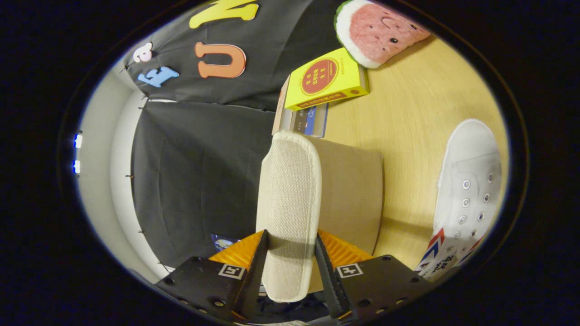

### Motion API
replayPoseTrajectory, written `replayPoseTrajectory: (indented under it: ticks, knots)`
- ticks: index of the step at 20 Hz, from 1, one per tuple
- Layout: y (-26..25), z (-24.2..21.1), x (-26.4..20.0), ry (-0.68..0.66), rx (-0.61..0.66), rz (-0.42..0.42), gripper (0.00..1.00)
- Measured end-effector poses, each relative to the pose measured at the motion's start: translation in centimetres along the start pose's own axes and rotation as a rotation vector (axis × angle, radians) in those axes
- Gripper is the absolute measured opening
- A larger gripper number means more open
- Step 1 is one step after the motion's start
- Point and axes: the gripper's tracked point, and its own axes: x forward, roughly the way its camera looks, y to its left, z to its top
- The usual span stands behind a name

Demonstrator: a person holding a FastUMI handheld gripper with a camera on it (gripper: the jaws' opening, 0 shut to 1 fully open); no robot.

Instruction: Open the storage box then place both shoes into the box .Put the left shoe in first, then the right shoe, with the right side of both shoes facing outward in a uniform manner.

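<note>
gripper (290,253): both fingers clamp the lid | lid (290,203): beige woven flap of the box (351,190), held edge-on between the fingers | shoe (466,194): white, on the table (408,117) beside the box, apart from it; its side print too small to read | beyond the box: yellow book (326,79), writing illegible; watermelon plush (376,29)

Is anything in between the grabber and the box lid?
No. The gripper is already shut on the storage box lid, a finger on each side. The white shoe lies off to the side on the table.
</note>
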Motion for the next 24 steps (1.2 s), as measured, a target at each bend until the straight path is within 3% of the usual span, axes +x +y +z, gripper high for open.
replayPoseTrajectory:
  ticks: [2,6,8,13,15,18,24]
  knots:
    - [0.2,0.2,-0.7,-0.013,0.012,-0.027,0.59]
    - [0.9,1.1,-2.6,-0.067,0.097,-0.029,0.19]
    - [1.5,1.0,-3.0,-0.078,0.091,-0.049,0.08]
    - [4.3,0.5,-3.5,-0.127,0.027,-0.17,0.0]
    - [7.0,0.6,-3.6,-0.162,0.02,-0.176,0.0]
    - [8.9,0.9,-3.0,-0.203,-0.015,-0.326,0.0]
    - [18.5,0.5,2.7,-0.18,-0.12,-0.357,0.0]
